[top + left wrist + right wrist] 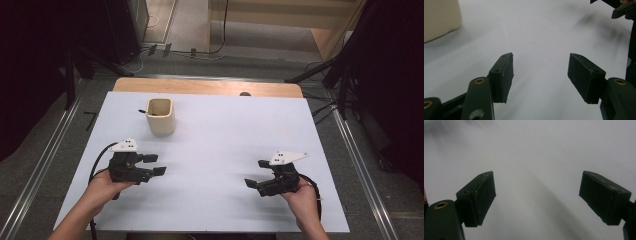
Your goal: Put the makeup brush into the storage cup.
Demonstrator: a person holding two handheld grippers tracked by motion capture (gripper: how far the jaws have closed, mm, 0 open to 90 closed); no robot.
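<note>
A cream square cup (161, 116) stands upright on the white table sheet (225, 130) toward the back left; a small dark object pokes out at its rim. My left gripper (155, 165) rests low over the sheet in front of the cup, jaws pointing right, open and empty. In the left gripper view the jaws (540, 75) stand apart over bare sheet, with the cup's side (440, 18) at upper left. My right gripper (256, 173) sits at the front right, jaws pointing left, open wide with nothing between them (536, 195).
The white sheet covers a wooden table (207, 86) whose far edge shows beyond it. Metal floor rails (47, 150) run along both sides. Dark stands (340, 75) and cables lie behind the table. The other gripper's jaw tip (621, 10) appears at the top right of the left gripper view.
</note>
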